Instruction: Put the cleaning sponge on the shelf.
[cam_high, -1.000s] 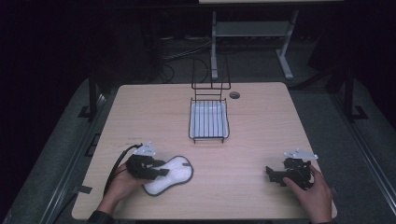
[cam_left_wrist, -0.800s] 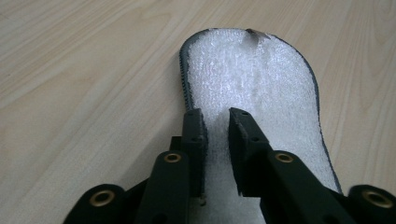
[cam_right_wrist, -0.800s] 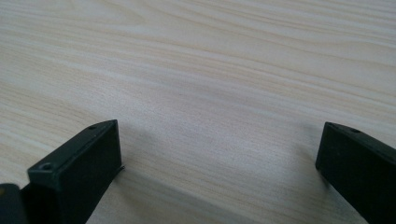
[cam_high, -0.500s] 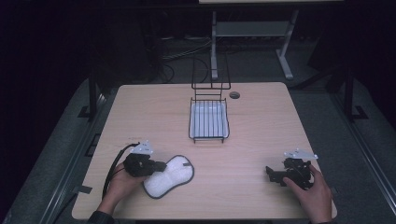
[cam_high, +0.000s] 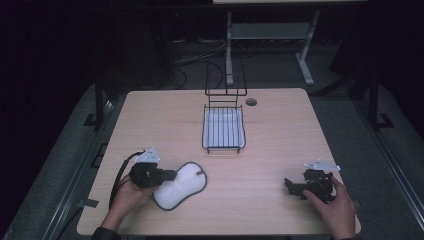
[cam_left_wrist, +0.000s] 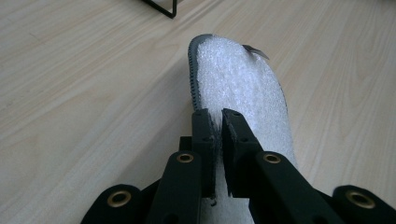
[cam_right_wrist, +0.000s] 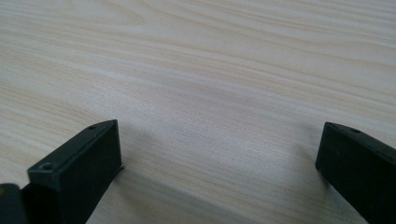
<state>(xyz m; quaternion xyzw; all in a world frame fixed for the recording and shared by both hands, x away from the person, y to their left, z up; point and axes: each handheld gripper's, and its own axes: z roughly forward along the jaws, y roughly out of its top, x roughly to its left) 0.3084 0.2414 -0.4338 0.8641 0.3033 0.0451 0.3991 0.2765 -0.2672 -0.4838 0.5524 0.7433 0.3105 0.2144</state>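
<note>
Little had shifted since a second earlier: left gripper (cam_high: 167, 175) sat at the same near-left spot, jaws nearly closed, pinching the near end of the white pad (cam_left_wrist: 243, 88). Pad lay flat on the table (cam_high: 270, 150), well short of the wire rack (cam_high: 224, 129) at centre. Right gripper (cam_high: 292, 187) rested at the near right, jaws wide apart over bare wood, holding nothing. Judged step: grasp made, lift not begun. Next move likely calls for raising the pad clear without it sagging loose.
</note>
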